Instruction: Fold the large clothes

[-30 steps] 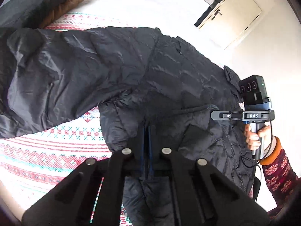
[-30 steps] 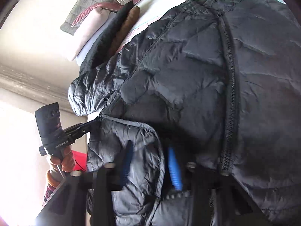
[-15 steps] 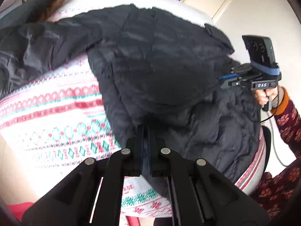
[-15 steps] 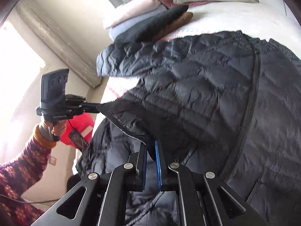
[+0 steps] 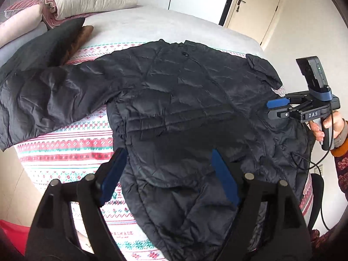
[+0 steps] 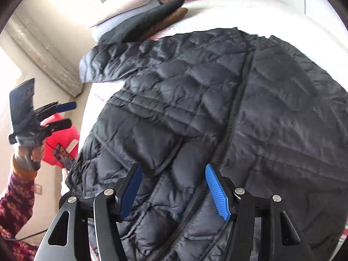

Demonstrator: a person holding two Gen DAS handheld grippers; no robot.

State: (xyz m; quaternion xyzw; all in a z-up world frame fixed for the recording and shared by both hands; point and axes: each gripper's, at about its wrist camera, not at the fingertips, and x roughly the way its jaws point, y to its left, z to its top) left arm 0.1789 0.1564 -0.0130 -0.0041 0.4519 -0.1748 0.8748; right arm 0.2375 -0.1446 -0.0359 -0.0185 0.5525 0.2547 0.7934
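A black quilted jacket (image 5: 184, 100) lies spread on the bed, front up, zipper (image 6: 237, 113) down its middle, one sleeve (image 5: 43, 95) stretched out to the left. Its lower hem is folded up over the body. My left gripper (image 5: 167, 169) hovers open and empty above the folded hem; it also shows in the right wrist view (image 6: 65, 115). My right gripper (image 6: 174, 178) is open and empty over the jacket beside the zipper; it also shows in the left wrist view (image 5: 274, 108) at the jacket's right edge.
The bed carries a patterned red, green and white blanket (image 5: 65, 143). Pillows (image 5: 87, 2) and a dark cushion (image 5: 50, 41) lie at its head. A door (image 5: 256, 6) stands behind. A red object (image 6: 63, 143) sits on the floor by the bed.
Both grippers were shut on the jacket's hem and carried it up over the body. Both have now opened, let the fabric go and drawn back above it.
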